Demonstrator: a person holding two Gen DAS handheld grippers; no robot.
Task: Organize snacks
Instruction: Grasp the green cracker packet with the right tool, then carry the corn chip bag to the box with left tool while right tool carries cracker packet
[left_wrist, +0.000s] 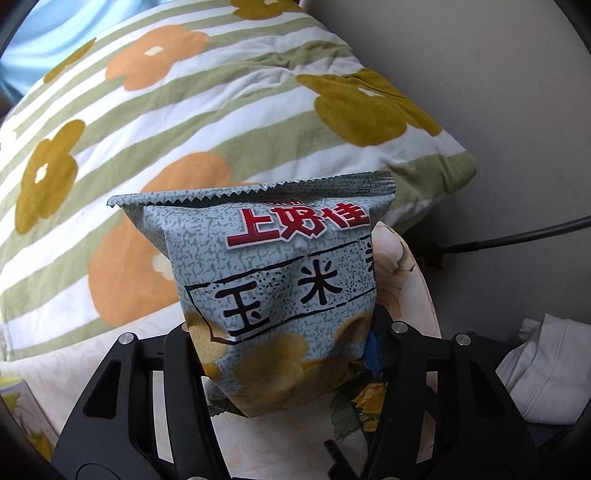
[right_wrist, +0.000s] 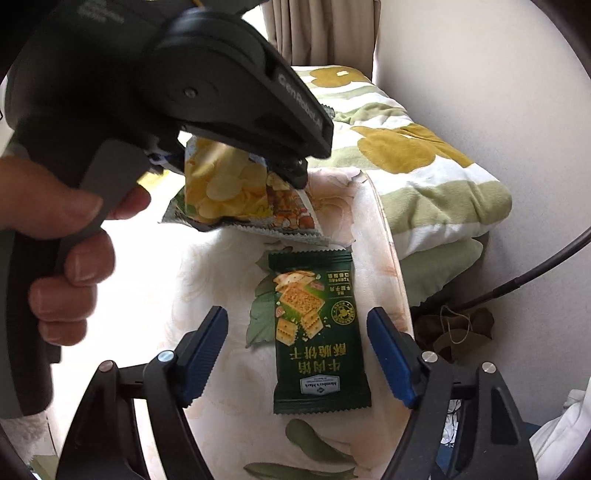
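Observation:
In the left wrist view a grey-blue chip bag (left_wrist: 280, 280) with red and black characters stands upright between the black fingers of my left gripper (left_wrist: 284, 332). The gripper is shut on the bag's lower half, and the foil is creased there. From the right wrist view the same chip bag (right_wrist: 229, 192) hangs under that gripper, which a person's hand (right_wrist: 66, 240) holds. Below it a dark green cracker packet (right_wrist: 317, 332) lies flat on a pale floral cloth (right_wrist: 207, 273). My right gripper (right_wrist: 299, 354) is open, its blue pads (right_wrist: 207, 354) on either side of the packet and apart from it.
A pillow (left_wrist: 184, 110) with green stripes and orange and mustard flowers lies behind the cloth, against a grey wall. A black cable (left_wrist: 517, 236) runs in from the right. White fabric (left_wrist: 546, 369) is bunched at the lower right, below the cloth's edge. A beige curtain (right_wrist: 321, 29) hangs at the back.

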